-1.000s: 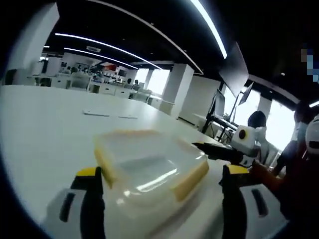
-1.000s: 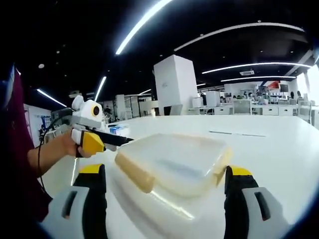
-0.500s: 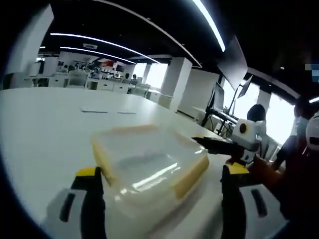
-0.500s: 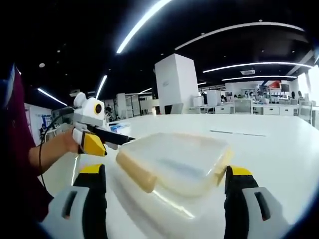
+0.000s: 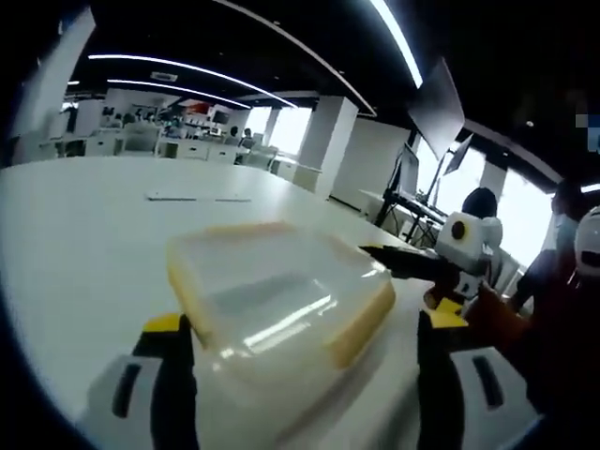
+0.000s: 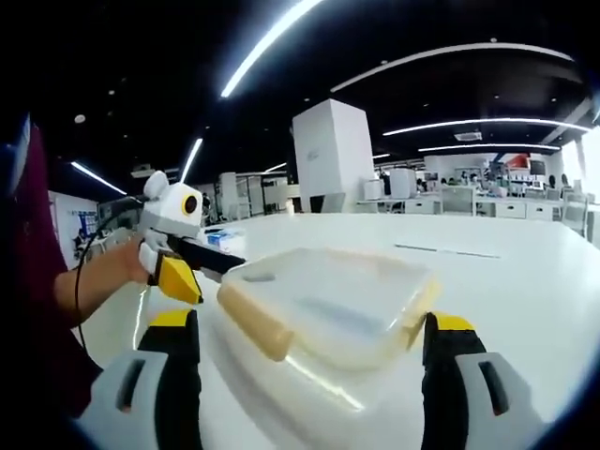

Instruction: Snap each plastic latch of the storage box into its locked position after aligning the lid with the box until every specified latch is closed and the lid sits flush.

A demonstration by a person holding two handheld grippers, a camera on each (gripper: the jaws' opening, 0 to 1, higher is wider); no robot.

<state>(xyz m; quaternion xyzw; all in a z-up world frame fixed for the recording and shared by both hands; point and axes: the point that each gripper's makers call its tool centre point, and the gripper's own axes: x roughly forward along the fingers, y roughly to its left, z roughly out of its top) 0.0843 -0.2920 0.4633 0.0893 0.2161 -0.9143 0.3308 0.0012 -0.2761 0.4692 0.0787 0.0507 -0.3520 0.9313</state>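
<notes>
Storage box (image 6: 323, 305) sits between wide-open right gripper (image 6: 309, 347) jaws; left gripper (image 6: 225, 262), also wide, should push latch (image 6: 255, 323) straight down.

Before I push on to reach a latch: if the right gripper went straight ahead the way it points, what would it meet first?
Most likely the storage box: it lies on the white table right ahead of the open right gripper. Depth is hard to judge.
</notes>
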